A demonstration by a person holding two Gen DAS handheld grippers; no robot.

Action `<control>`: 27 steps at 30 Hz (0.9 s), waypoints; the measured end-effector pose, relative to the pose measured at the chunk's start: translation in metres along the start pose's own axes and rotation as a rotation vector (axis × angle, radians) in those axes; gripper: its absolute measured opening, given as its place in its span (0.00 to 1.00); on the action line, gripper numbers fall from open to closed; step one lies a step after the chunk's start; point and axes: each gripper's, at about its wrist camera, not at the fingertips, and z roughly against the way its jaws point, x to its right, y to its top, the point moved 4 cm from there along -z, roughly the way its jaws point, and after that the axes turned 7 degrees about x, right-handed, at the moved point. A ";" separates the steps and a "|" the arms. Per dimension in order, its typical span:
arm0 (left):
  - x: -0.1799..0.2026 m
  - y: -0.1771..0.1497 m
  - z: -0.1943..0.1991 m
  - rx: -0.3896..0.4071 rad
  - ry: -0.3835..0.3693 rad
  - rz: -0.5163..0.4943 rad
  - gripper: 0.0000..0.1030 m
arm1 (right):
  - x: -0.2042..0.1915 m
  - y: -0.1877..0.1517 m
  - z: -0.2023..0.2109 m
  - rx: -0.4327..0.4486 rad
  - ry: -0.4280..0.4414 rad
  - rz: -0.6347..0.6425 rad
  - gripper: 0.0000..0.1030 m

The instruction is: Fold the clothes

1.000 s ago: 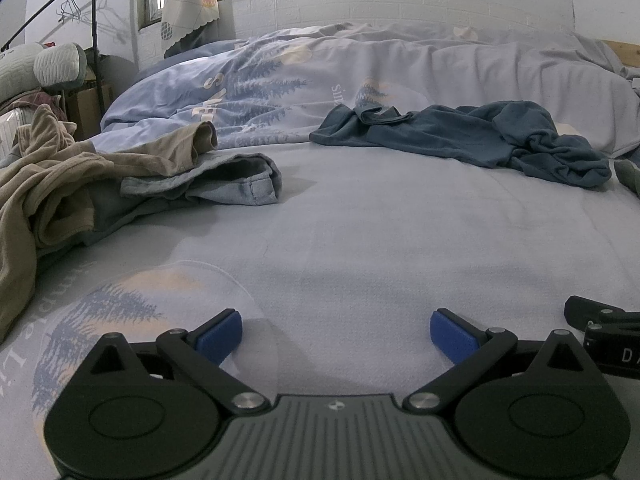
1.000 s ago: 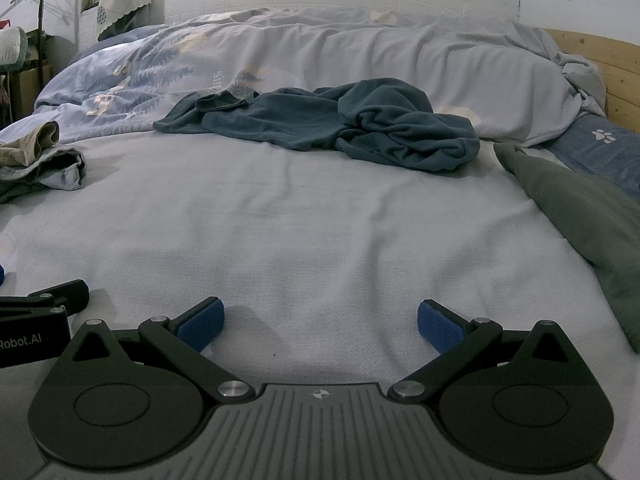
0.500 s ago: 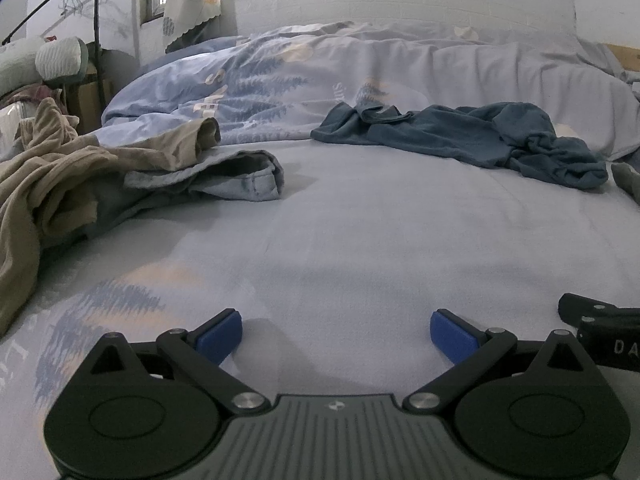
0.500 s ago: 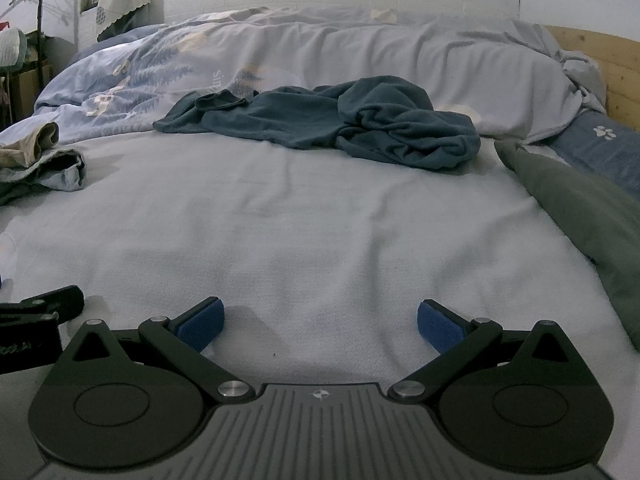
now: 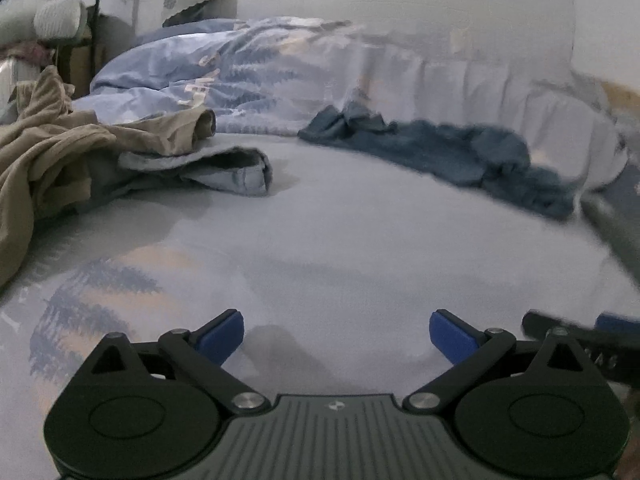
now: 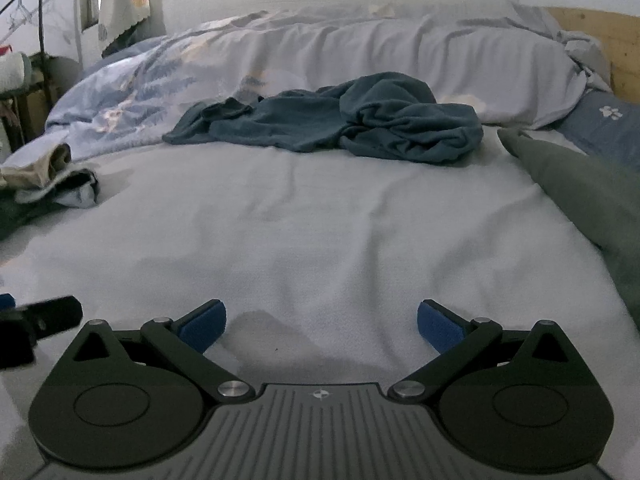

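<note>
Clothes are lying unfolded all over the bed (image 6: 320, 216), so by my judgement the folding is not yet under way. Taking the rumpled quilt (image 6: 360, 40) along the far side of the bed as the landmark, the dark teal garment (image 6: 360, 120) is sprawling in a crumpled heap right against the quilt's near edge, one end bunched into a knot and the other trailing flat toward the window side. Further along the quilt's foot, a tan garment (image 5: 60, 152) is spilling in loose folds over a pale blue-grey piece (image 5: 224, 172), the two overlapping in one untidy pile. At the quilt's opposite end, an olive-green cloth (image 6: 580, 192) is lying partly out of view, and whether it is clothing I cannot tell. Nothing is showing a squared edge or a stacked shape. The right hand-held gripper (image 6: 320, 326) is hovering low over bare sheet, well short of the quilt, its blue pads spread wide and pinching nothing. The left hand-held gripper (image 5: 336, 336) is sitting just beside it, likewise spread and empty, its view blurred. Every garment seems left to do, starting with picking one.
</note>
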 end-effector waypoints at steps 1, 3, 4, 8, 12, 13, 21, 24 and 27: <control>-0.002 0.003 0.002 0.011 -0.003 0.015 1.00 | 0.002 0.003 0.003 0.004 0.001 -0.003 0.97; -0.004 0.009 0.004 0.025 -0.001 0.037 1.00 | 0.006 0.013 0.013 0.039 -0.004 -0.004 0.96; -0.006 0.013 0.004 0.028 0.001 0.046 1.00 | 0.008 0.019 0.019 0.066 -0.017 -0.004 0.96; -0.007 0.030 0.009 0.065 -0.020 0.112 1.00 | 0.022 0.045 0.037 0.149 -0.049 0.002 0.83; -0.002 0.041 0.014 0.099 -0.053 0.123 1.00 | 0.040 0.076 0.031 0.184 -0.085 0.051 0.74; -0.001 0.043 0.013 0.102 -0.054 0.123 1.00 | 0.045 0.084 0.026 0.188 -0.095 0.067 0.74; -0.002 0.042 0.001 0.072 -0.059 0.193 0.99 | 0.077 0.128 -0.033 0.176 -0.148 0.174 0.74; 0.000 0.039 -0.002 0.064 -0.068 0.191 0.99 | 0.086 0.128 -0.068 0.139 -0.157 0.182 0.72; 0.002 0.033 -0.005 0.053 -0.073 0.190 0.99 | 0.094 0.118 -0.098 0.109 -0.174 0.190 0.66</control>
